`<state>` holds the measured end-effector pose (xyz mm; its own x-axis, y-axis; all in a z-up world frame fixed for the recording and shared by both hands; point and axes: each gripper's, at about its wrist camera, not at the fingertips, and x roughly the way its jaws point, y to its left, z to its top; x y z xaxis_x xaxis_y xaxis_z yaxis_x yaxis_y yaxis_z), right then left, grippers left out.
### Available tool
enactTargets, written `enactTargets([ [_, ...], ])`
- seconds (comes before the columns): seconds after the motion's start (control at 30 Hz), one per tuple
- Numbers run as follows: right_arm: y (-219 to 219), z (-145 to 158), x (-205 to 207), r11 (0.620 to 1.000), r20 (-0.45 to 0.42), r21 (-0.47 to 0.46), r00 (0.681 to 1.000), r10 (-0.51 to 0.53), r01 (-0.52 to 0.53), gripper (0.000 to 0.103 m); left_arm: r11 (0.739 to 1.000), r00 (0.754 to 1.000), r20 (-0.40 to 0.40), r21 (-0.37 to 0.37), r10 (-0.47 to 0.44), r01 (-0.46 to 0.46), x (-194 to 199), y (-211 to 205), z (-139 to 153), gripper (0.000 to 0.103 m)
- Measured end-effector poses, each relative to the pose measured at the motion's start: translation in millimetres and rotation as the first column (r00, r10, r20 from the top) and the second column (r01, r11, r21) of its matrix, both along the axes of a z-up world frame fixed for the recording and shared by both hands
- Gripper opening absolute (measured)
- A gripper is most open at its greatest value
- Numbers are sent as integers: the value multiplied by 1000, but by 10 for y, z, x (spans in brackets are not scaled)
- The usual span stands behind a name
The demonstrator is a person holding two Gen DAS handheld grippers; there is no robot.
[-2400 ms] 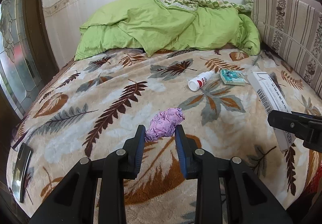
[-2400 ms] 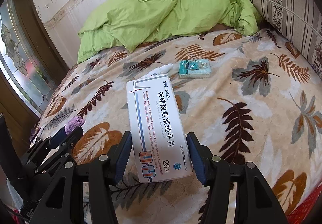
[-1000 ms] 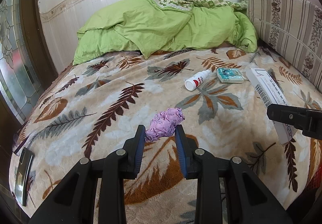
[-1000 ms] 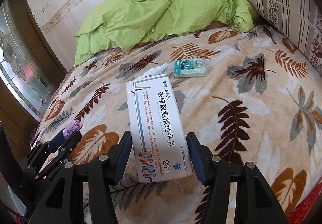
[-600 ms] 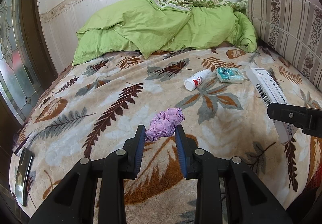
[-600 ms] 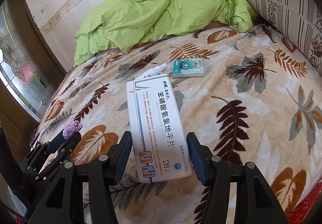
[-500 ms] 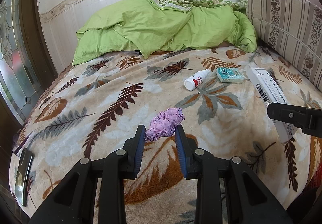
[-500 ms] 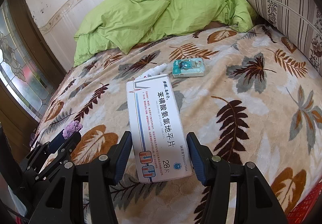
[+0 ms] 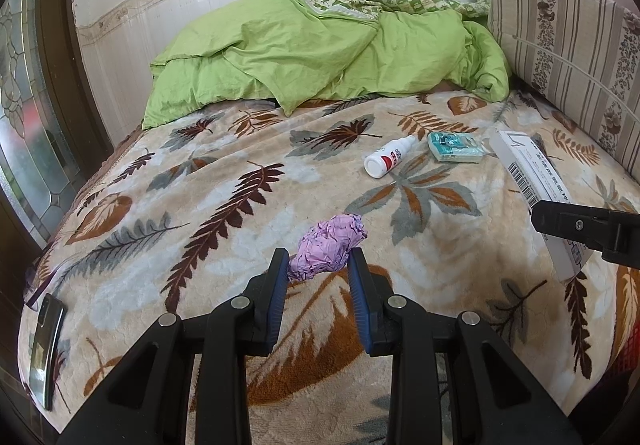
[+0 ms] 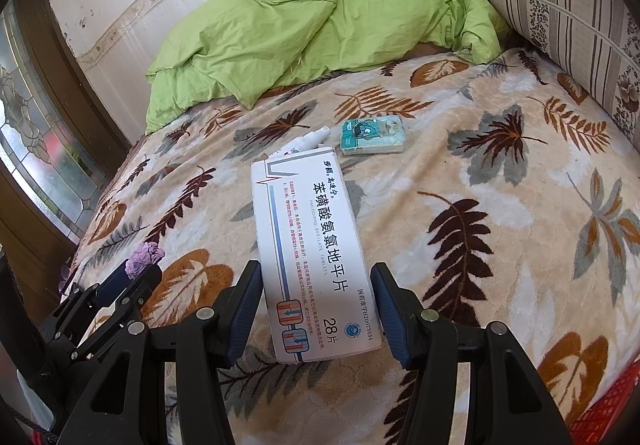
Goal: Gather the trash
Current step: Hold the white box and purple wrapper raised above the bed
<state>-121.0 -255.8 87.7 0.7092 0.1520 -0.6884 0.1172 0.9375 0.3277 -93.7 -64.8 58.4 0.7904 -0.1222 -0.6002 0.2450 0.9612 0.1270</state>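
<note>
Left gripper (image 9: pixel 318 265): jaws clamped on the crumpled purple paper ball (image 9: pixel 328 247), pinched at its near end, the rest sticking out past the tips over the blanket

Right gripper (image 10: pixel 316 309): jaws clamped on the long white cardboard medicine box (image 10: pixel 312 245), one blue pad on each long edge near its printed end; box points away along the fingers, far end raised over the bed

Both grippers sit above the beige fleece blanket with a brown and grey leaf print (image 9: pixel 224 181), left one to the left of the right

Still lying on the blanket past the box: small white plastic bottle with a red label (image 9: pixel 388 157), and just right of it a teal tissue pack (image 10: pixel 372 135); the two are near each other, not touching

Behind them: rumpled lime-green duvet (image 9: pixel 320 57) against the white wall; striped floral cushion (image 9: pixel 572 53) at right

Dark phone (image 9: pixel 46 345) at the blanket's left edge
</note>
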Motion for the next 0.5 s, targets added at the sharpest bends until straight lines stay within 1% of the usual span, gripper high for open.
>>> enactTargets([
  [0.5,-7,31,-36,1000,11,2,1000,-14,14,59,1000,1000,-11,-1,-5,5,-3,-17,-13,29],
])
